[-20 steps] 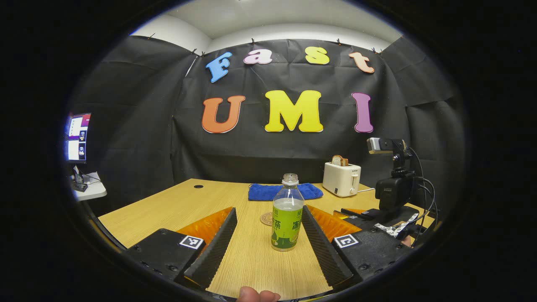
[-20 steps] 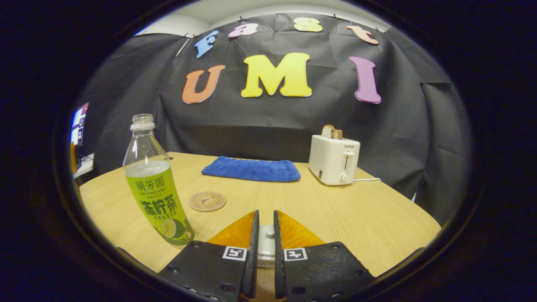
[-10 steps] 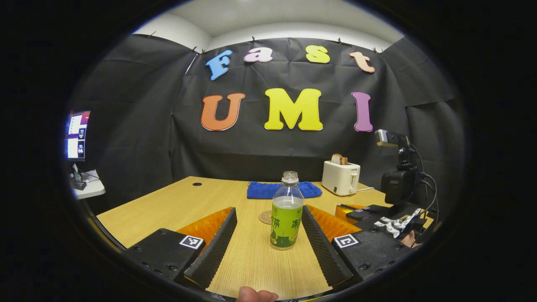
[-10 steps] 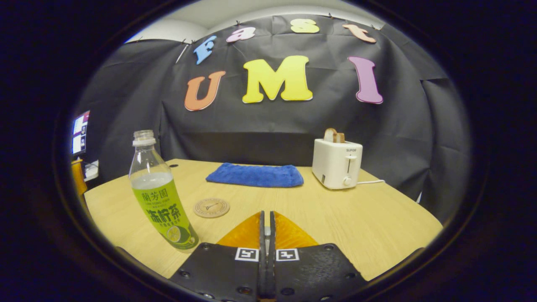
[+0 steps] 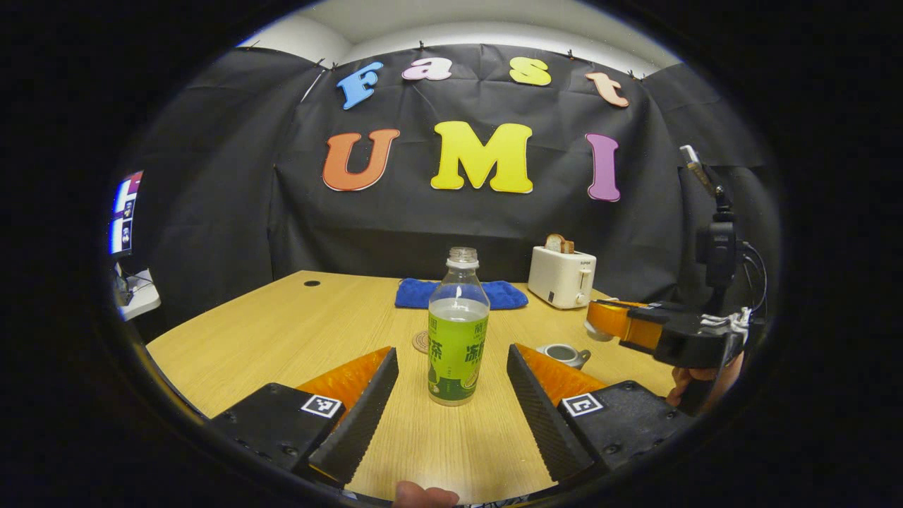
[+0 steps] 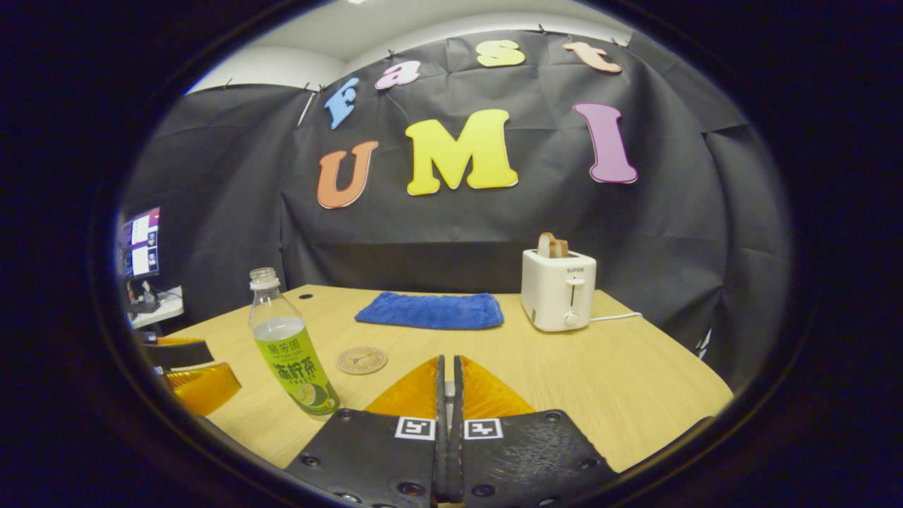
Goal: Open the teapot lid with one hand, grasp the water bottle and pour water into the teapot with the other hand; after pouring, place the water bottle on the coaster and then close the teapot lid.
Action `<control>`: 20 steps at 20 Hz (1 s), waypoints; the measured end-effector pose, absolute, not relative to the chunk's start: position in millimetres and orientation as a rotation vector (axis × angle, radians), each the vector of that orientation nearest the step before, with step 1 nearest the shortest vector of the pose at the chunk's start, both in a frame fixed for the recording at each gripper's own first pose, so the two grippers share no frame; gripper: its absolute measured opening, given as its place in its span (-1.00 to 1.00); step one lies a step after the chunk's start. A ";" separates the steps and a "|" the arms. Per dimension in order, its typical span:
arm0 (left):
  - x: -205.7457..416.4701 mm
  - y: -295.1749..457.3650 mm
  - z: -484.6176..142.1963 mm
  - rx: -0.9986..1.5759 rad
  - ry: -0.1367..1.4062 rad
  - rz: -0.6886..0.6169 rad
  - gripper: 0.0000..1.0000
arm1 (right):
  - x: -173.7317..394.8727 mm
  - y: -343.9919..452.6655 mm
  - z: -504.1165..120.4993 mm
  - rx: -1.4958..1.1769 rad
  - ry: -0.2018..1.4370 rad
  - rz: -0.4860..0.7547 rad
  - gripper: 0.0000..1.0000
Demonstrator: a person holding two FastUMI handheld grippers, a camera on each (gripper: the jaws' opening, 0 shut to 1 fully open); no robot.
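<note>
the lid is being held up off the teapot [image 5: 562, 354], so the first step is judged done. in the left gripper view, the right gripper [image 5: 600, 326] is being seen at the right, raised above the open teapot, with a small pale piece at its tip that is being taken for the lid [image 5: 592, 331]. in the right gripper view, that gripper's fingers [image 6: 441, 395] are being pressed almost together, with a thin pale sliver caught between them, most likely the lid's knob.

the left gripper [image 5: 451, 395] is being held low over the tabletop [image 5: 296, 331], its fingers [image 5: 367, 402] spread wide with the bottle [image 5: 457, 339] standing upright between them, touched by neither. the bottle is uncapped and roughly half full, so grasping it is judged not yet done.

the coaster [image 6: 361, 360] is lying bare just behind the bottle, near a blue cloth [image 6: 430, 310] and a toaster [image 6: 559, 289] farther back.

left to be done: closing on the bottle, pouring into the teapot, setting the bottle on the coaster, and putting the lid back.
</note>
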State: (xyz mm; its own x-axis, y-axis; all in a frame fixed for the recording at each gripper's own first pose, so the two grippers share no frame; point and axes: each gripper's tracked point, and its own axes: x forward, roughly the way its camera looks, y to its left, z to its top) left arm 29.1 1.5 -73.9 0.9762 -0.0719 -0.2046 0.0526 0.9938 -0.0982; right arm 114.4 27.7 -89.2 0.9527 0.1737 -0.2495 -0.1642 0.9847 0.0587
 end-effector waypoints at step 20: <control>96.1 -5.3 -133.9 -0.063 0.349 -0.028 0.95 | 92.9 -25.2 -94.5 0.070 0.266 0.154 -1.00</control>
State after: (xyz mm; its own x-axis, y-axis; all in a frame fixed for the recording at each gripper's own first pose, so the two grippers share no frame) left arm 96.1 -5.3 -133.9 0.9394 -0.0384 -0.3408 0.0167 0.9977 -0.0664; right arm 92.9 -25.2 -94.5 0.9531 0.1605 -0.2567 -0.1420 0.9858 0.0891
